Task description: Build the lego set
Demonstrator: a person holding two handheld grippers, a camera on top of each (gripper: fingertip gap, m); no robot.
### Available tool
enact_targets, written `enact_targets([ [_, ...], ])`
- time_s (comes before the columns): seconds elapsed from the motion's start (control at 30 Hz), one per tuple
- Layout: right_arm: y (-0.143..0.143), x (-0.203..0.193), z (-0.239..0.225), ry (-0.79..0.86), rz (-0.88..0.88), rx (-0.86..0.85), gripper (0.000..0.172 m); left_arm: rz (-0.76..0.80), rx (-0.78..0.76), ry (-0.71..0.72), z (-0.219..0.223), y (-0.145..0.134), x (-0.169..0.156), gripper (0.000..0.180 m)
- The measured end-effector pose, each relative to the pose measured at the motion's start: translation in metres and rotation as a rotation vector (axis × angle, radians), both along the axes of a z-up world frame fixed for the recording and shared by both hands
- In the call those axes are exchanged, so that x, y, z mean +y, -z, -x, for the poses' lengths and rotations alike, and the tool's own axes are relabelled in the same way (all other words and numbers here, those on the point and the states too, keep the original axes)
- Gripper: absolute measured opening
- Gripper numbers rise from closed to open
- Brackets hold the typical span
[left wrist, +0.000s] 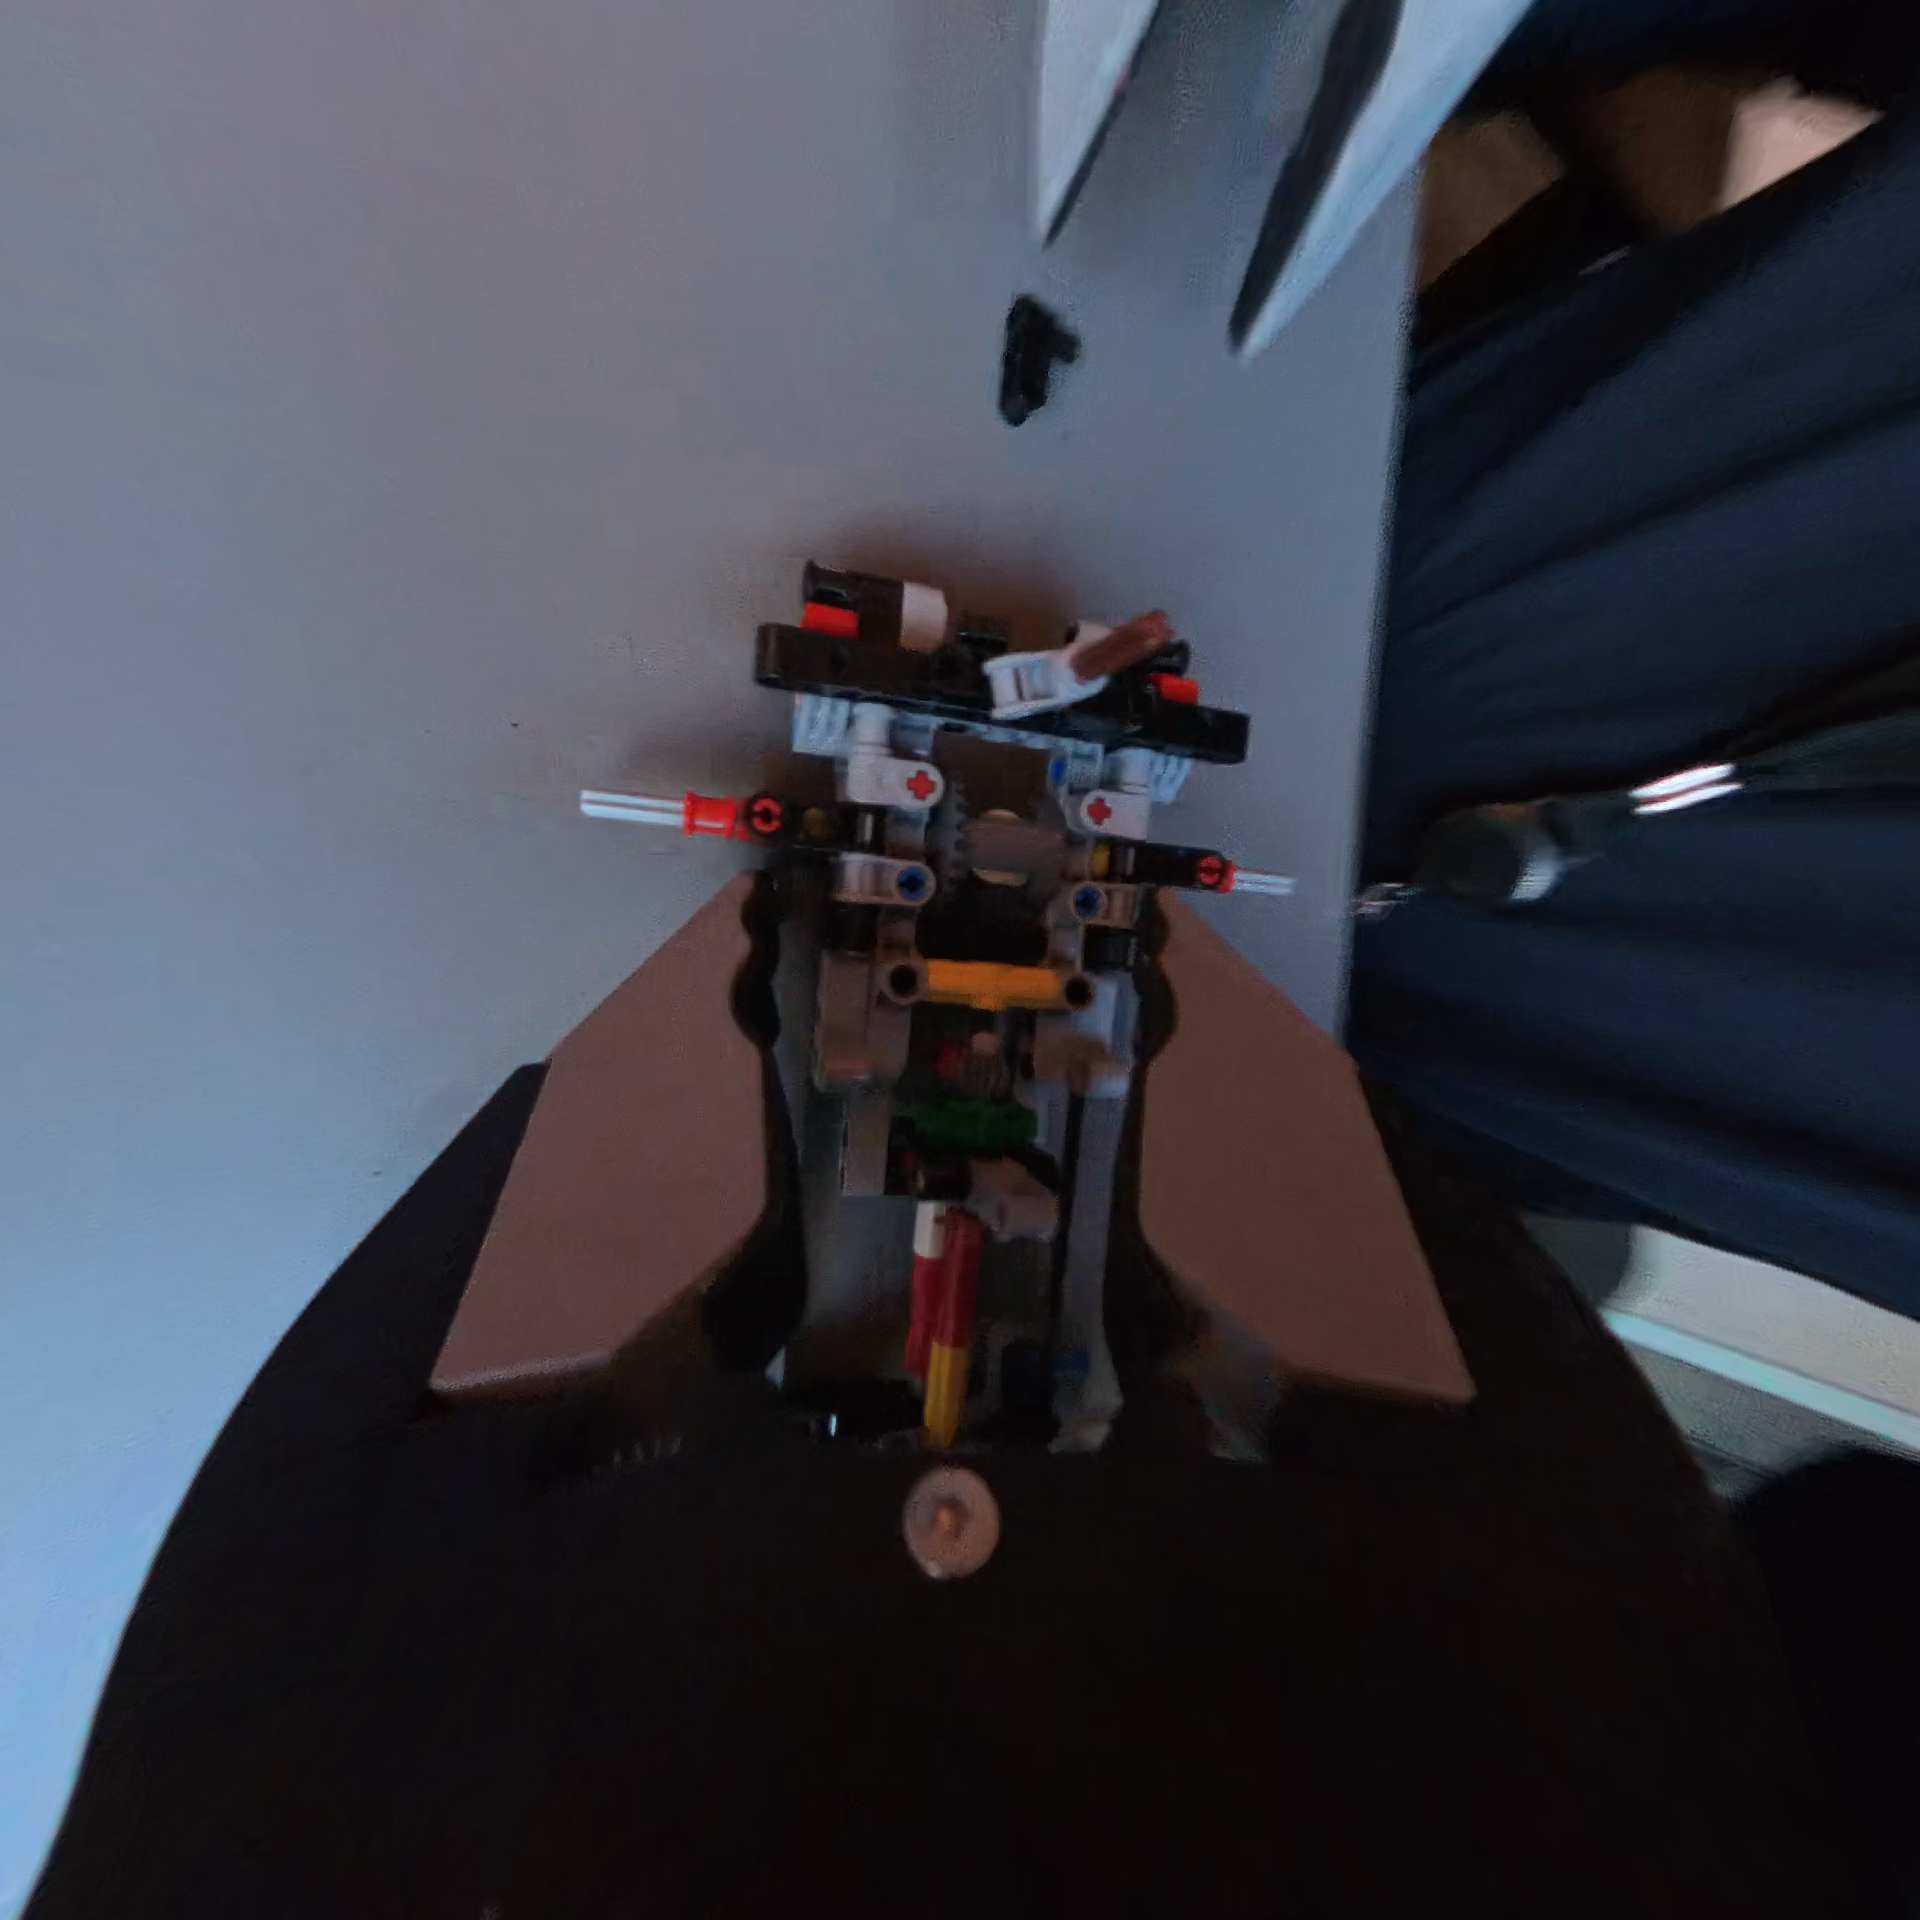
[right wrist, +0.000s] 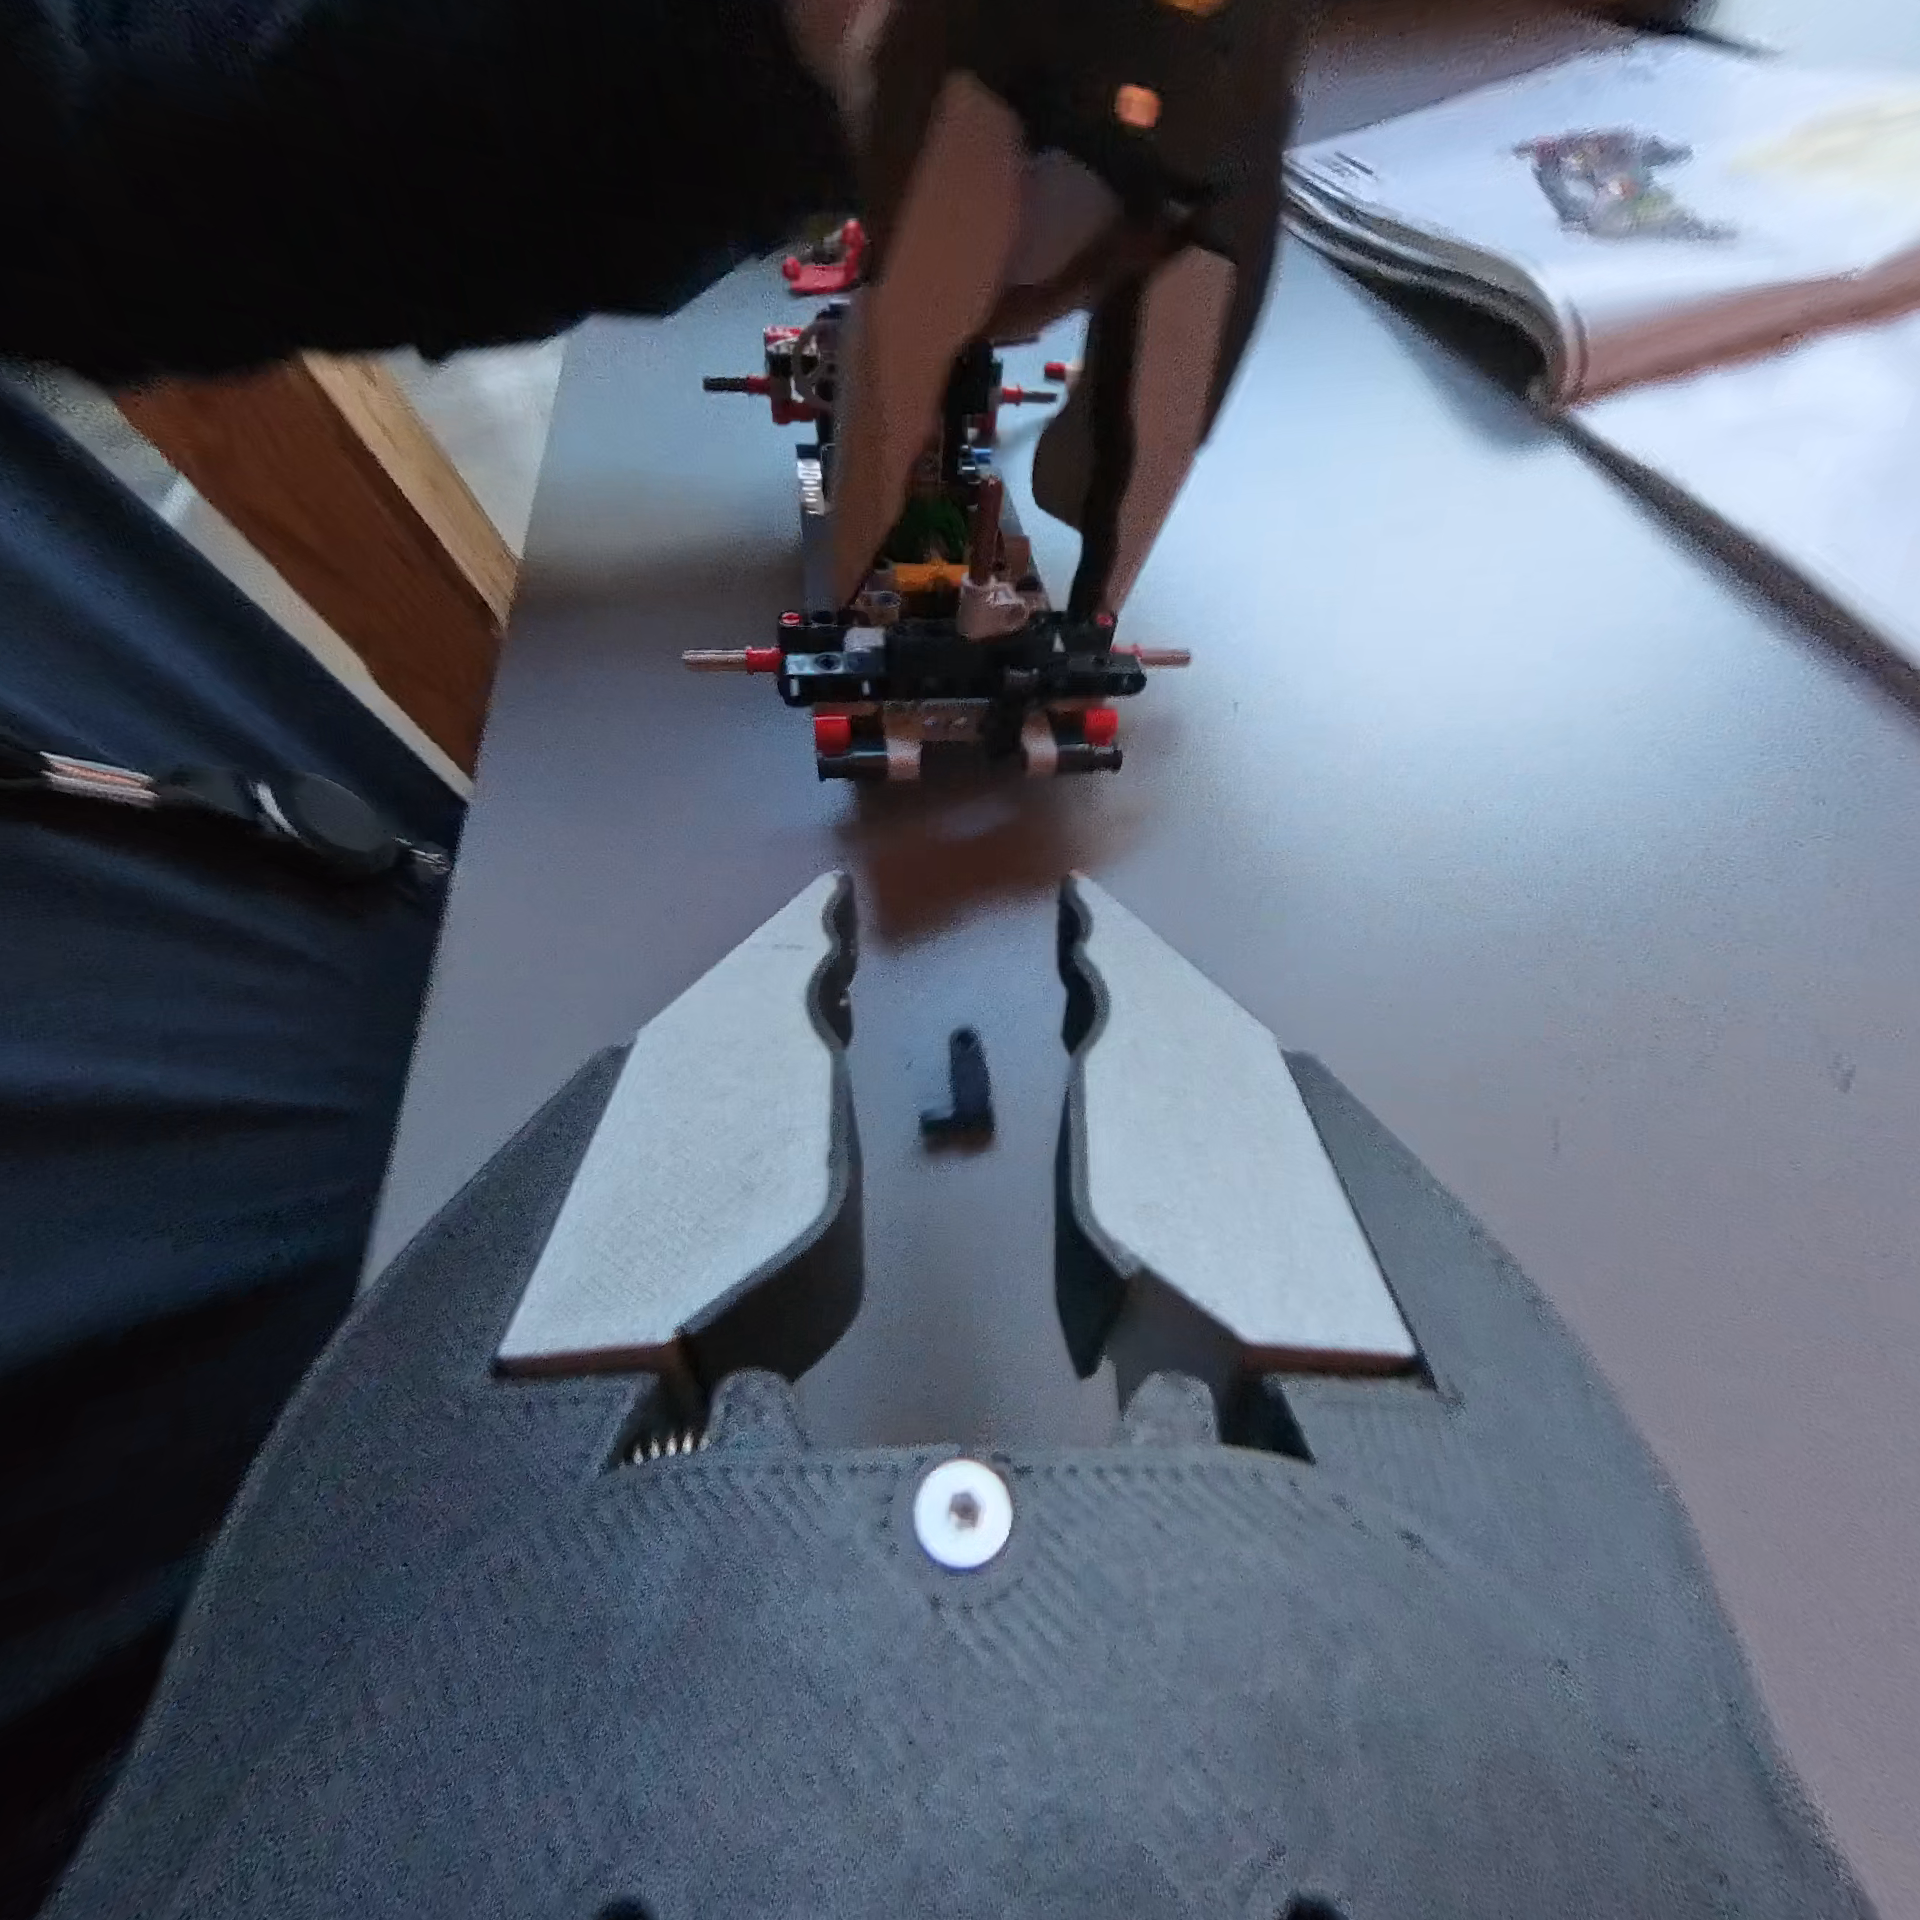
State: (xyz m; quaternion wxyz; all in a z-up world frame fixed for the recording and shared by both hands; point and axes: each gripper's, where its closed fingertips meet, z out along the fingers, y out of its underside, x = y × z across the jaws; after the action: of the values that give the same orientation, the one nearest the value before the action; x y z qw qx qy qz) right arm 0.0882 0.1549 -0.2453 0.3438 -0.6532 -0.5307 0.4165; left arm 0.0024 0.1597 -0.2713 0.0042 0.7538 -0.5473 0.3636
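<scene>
We are clamping the left gripper (left wrist: 951,914) around a long toy-brick model (left wrist: 987,831) lying on a grey table (left wrist: 364,520), its two fingers (left wrist: 665,1091) hugging the model's grey side rails near the end with the black crossbar and the thin pins sticking out sideways. Our right gripper (right wrist: 956,904) is hovering open and empty just above the table, with a small black bent piece (right wrist: 961,1086) lying loose on the surface between its fingers, touching neither. An open booklet (right wrist: 1621,208) is lying off to the right. To handle this well, we judge we should be keeping the model steady and centring the right fingers on the small piece.
</scene>
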Motion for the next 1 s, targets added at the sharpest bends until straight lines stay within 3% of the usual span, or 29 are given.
enact_targets([
  [0.03, 0.001, 0.002, 0.007, -0.021, -0.058, -0.014, 0.041, 0.105, -0.027, -0.008, 0.0, -0.005, 0.002, 0.061],
  [0.13, 0.009, 0.013, 0.028, -0.032, -0.222, -0.109, 0.061, 0.445, -0.195, -0.061, -0.009, -0.032, 0.018, 0.0],
  [0.2, 0.023, 0.007, 0.038, -0.093, -0.297, -0.206, 0.063, 0.546, -0.267, -0.124, -0.012, -0.041, 0.034, 0.0],
  [0.23, 0.024, 0.002, 0.041, -0.113, -0.321, -0.215, 0.054, 0.511, -0.262, -0.133, -0.009, -0.038, 0.038, 0.0],
  [0.37, 0.031, -0.001, 0.031, -0.101, -0.403, -0.255, 0.062, 0.289, -0.263, -0.143, 0.007, -0.049, 0.039, 0.0],
  [0.6, 0.019, -0.038, 0.033, -0.138, -0.198, -0.17, 0.097, -0.171, -0.127, -0.291, 0.084, -0.082, 0.017, 0.044],
  [0.7, 0.027, -0.043, 0.046, -0.125, -0.171, -0.223, 0.101, -0.3, -0.107, -0.378, 0.121, -0.087, 0.005, 0.057],
  [0.87, 0.05, -0.04, 0.061, -0.116, -0.16, -0.34, 0.105, -0.317, -0.031, -0.528, 0.19, -0.053, -0.02, 0.06],
  [1.0, 0.049, -0.038, 0.064, -0.137, -0.164, -0.336, 0.094, -0.221, -0.066, -0.563, 0.209, -0.015, -0.048, 0.057],
])
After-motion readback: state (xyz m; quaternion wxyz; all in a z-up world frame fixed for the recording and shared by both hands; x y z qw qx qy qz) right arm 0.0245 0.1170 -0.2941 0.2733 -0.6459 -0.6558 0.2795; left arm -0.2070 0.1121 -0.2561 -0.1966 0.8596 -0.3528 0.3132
